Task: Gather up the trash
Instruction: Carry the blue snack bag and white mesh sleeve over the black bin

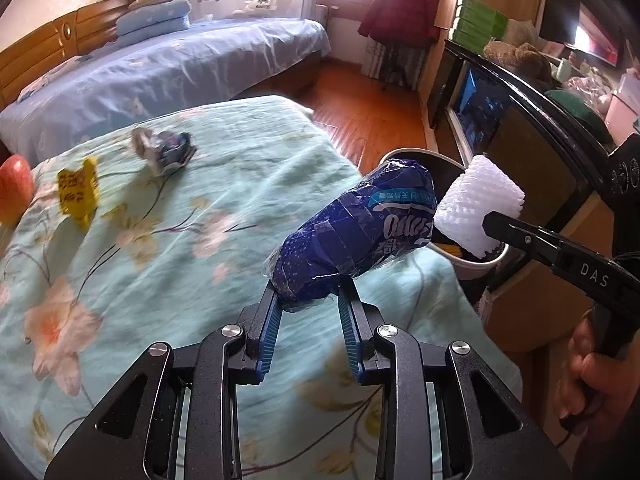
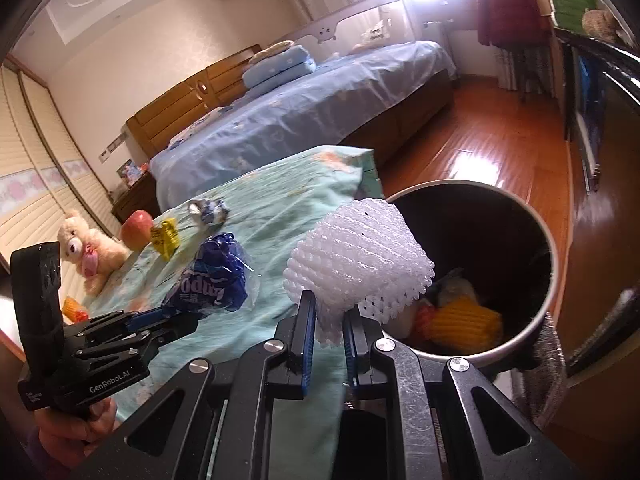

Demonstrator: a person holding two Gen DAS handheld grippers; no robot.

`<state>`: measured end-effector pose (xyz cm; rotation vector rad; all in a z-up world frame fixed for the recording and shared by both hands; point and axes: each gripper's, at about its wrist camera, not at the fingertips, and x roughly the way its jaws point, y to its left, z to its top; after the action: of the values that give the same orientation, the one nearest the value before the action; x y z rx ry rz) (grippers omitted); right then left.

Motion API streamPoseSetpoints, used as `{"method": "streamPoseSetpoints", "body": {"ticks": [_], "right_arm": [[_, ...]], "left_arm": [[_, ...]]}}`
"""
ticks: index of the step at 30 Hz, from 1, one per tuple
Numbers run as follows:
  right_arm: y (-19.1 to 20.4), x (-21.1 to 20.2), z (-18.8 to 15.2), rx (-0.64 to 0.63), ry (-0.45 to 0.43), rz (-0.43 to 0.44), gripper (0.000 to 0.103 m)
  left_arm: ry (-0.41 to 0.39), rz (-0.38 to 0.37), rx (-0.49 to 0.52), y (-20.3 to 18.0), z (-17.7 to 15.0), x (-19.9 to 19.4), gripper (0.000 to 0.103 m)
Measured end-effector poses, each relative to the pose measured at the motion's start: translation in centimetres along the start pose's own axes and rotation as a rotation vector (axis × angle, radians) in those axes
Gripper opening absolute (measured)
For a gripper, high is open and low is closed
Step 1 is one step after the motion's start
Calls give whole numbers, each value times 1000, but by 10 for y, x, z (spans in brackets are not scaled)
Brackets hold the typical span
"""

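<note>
My left gripper (image 1: 307, 294) is shut on a blue tissue wrapper (image 1: 356, 236), held above the bed's right edge near the bin; it also shows in the right wrist view (image 2: 208, 280). My right gripper (image 2: 329, 316) is shut on a white foam fruit net (image 2: 356, 256), held at the near rim of the round bin (image 2: 520, 208); the net also shows in the left wrist view (image 1: 478, 208). The bin holds yellow and orange trash (image 2: 460, 320). A yellow wrapper (image 1: 78, 190) and a crumpled silver-blue wrapper (image 1: 164, 148) lie on the teal floral bedspread (image 1: 200, 220).
An apple (image 2: 137, 228) and a teddy bear (image 2: 90, 252) sit at the bedspread's far left. A second bed with blue sheets (image 1: 160, 68) stands behind. A dark cabinet (image 1: 520, 120) runs along the right. Wooden floor (image 2: 480, 152) lies between.
</note>
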<state>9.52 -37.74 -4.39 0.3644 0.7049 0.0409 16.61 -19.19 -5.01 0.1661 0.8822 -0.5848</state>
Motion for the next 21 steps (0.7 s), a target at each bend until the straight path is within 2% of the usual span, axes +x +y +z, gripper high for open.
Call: {"method": "streamPoseSetpoints", "body": {"ticks": [10,21], "right_arm": [[-36,-7,3,49,-13,-58,13],[-57,-7,8,68,-16,-88,13]], "left_arm": [[15,-13,49,-30,15,14,27],[32,-22,103,-61,31,31,27]]}}
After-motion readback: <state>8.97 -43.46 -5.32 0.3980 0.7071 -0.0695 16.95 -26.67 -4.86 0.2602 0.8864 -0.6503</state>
